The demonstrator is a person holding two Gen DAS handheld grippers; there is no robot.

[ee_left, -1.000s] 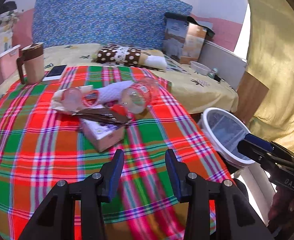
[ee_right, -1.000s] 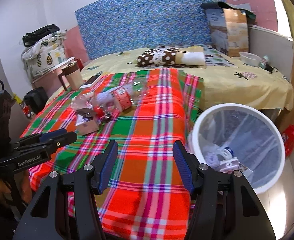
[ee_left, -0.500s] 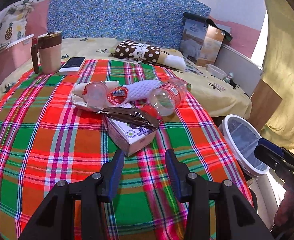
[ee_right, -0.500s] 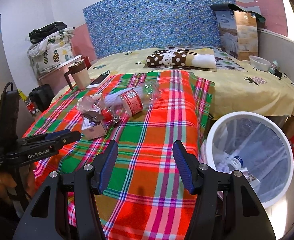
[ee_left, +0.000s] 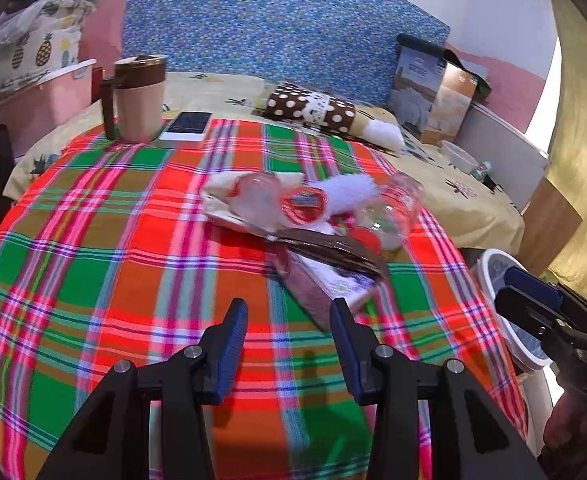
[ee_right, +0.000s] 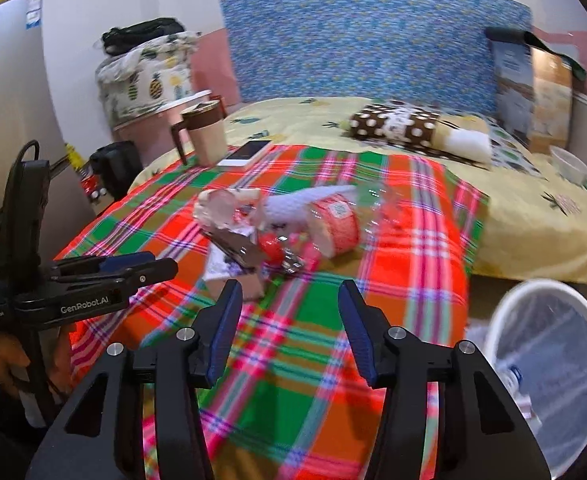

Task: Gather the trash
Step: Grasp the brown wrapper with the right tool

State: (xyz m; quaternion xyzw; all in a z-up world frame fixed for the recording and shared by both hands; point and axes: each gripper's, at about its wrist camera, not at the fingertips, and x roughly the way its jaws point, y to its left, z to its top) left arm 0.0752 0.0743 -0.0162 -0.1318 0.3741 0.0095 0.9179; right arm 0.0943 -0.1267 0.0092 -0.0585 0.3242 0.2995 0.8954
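A pile of trash lies on the plaid cloth: a small carton (ee_left: 325, 284), a brown wrapper (ee_left: 333, 246), a clear bottle with a red label (ee_left: 393, 208), a crumpled cup (ee_left: 257, 196) and white paper. My left gripper (ee_left: 289, 320) is open and empty, just short of the carton. My right gripper (ee_right: 289, 304) is open and empty, above the cloth, short of the pile with the carton (ee_right: 233, 276) and bottle (ee_right: 333, 220). The white trash bin (ee_right: 549, 344) stands on the floor at the right, also in the left wrist view (ee_left: 505, 304).
A brown lidded mug (ee_left: 137, 96) and a phone (ee_left: 185, 126) sit at the cloth's far left corner. A dotted pillow (ee_left: 313, 110), a paper bag (ee_left: 433, 88) and a small bowl (ee_left: 459, 158) lie on the yellow bed. A pink bin (ee_left: 41, 104) stands at the left.
Both grippers have moved forward and left toward the trash pile. The bin has slid to the right edge of both views. Both stay open.
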